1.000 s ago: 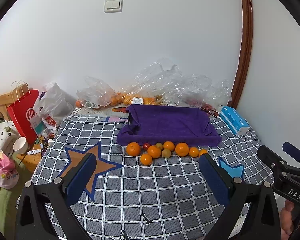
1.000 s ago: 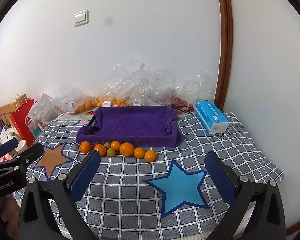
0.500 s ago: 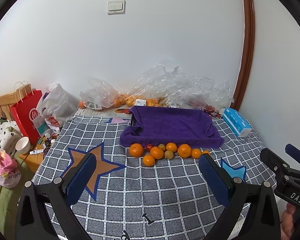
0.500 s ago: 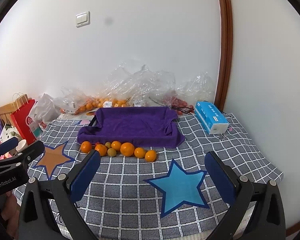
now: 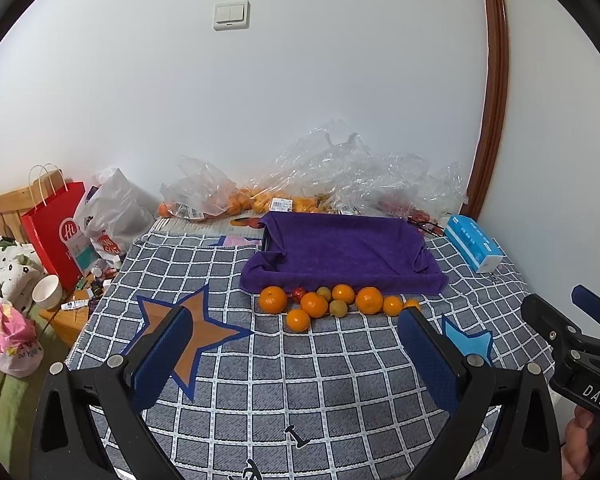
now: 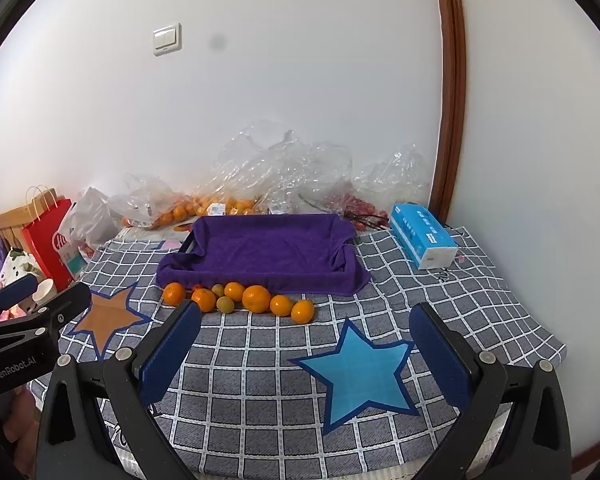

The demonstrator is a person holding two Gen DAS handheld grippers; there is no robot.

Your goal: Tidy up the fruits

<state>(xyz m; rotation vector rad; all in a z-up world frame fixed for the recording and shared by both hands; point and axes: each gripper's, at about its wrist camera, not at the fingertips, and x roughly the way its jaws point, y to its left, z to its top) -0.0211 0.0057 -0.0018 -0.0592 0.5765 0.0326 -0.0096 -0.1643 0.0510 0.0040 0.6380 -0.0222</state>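
While both tongs [image 5: 292, 344] [image 6: 306, 334] gape empty, fruits [image 5: 336, 304] lie ahead, beside purple tray [image 6: 268, 252].

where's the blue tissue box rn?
The blue tissue box lies on the checked cloth at the far right in both wrist views, just right of the purple towel-lined tray and near the brown door frame.

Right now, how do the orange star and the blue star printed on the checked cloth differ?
The orange star sits on the left side of the checked cloth, near the left end of the fruit row; the blue star lies right of centre, nearer the camera. The blue star looks larger. Both have dark blue outlines.
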